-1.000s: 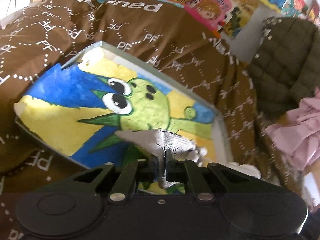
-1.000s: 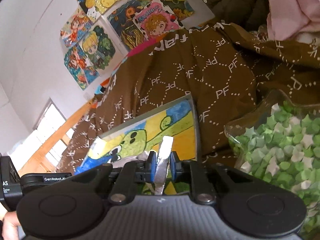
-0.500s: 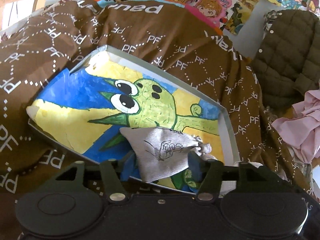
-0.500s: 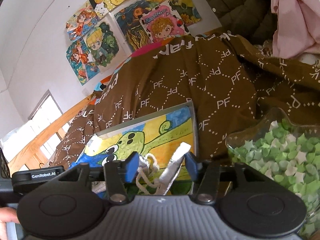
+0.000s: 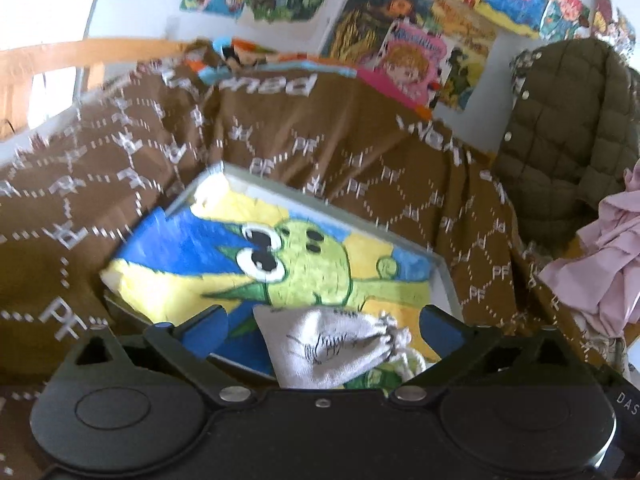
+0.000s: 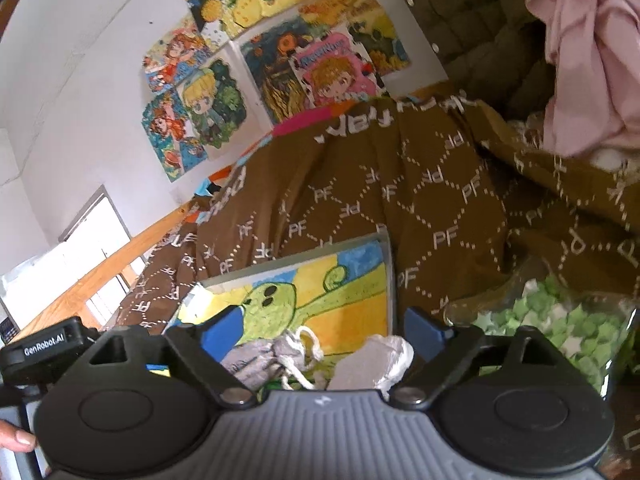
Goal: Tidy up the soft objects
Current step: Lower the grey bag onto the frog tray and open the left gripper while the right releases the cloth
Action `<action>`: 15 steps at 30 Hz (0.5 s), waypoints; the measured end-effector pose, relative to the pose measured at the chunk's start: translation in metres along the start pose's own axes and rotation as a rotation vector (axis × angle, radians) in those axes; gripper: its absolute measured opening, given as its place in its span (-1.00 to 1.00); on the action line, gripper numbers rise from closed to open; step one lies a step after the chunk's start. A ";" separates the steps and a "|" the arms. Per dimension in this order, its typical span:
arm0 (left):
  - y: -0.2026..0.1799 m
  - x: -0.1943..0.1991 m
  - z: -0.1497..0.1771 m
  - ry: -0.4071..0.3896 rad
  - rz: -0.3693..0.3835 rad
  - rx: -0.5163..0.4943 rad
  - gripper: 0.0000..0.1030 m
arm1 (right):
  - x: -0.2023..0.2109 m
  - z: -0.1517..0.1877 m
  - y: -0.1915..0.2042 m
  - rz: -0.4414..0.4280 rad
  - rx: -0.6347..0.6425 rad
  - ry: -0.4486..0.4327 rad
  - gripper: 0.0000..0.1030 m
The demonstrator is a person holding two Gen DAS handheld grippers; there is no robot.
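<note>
Brown bedspread [image 5: 360, 152] under painted tray [image 5: 442, 276]; grey pouch [image 5: 324, 350] lying there; left claw [image 5: 320, 332], right claw [image 6: 324, 330] both wide

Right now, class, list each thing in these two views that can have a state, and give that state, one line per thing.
left gripper: open, holding nothing.
right gripper: open, holding nothing.
grey drawstring pouch: lying on the painted canvas, neck gathered.
painted canvas: lying face up on the brown blanket.
brown blanket: spread out, rumpled.
clear container of paper stars: filled.
pink cloth: crumpled.
</note>
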State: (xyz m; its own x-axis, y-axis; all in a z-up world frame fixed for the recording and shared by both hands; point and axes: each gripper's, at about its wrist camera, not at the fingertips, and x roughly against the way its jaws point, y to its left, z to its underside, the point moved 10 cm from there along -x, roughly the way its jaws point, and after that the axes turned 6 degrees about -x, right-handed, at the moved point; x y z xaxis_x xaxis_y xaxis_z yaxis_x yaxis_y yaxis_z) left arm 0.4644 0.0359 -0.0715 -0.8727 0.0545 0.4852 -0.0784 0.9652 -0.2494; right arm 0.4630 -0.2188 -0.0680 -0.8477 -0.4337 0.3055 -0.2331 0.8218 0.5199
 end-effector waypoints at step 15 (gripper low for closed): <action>-0.034 0.116 -0.016 -0.201 0.002 -0.127 0.99 | 0.103 -0.020 0.066 -0.021 0.188 -0.157 0.99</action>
State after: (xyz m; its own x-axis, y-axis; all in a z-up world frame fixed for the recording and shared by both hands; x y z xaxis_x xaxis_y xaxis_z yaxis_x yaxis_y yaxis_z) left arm 0.3738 0.0137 0.0061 -0.9523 0.0167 0.3046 -0.0264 0.9902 -0.1370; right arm 0.3699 -0.2166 0.0133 -0.9018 -0.4011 0.1609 -0.3240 0.8739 0.3623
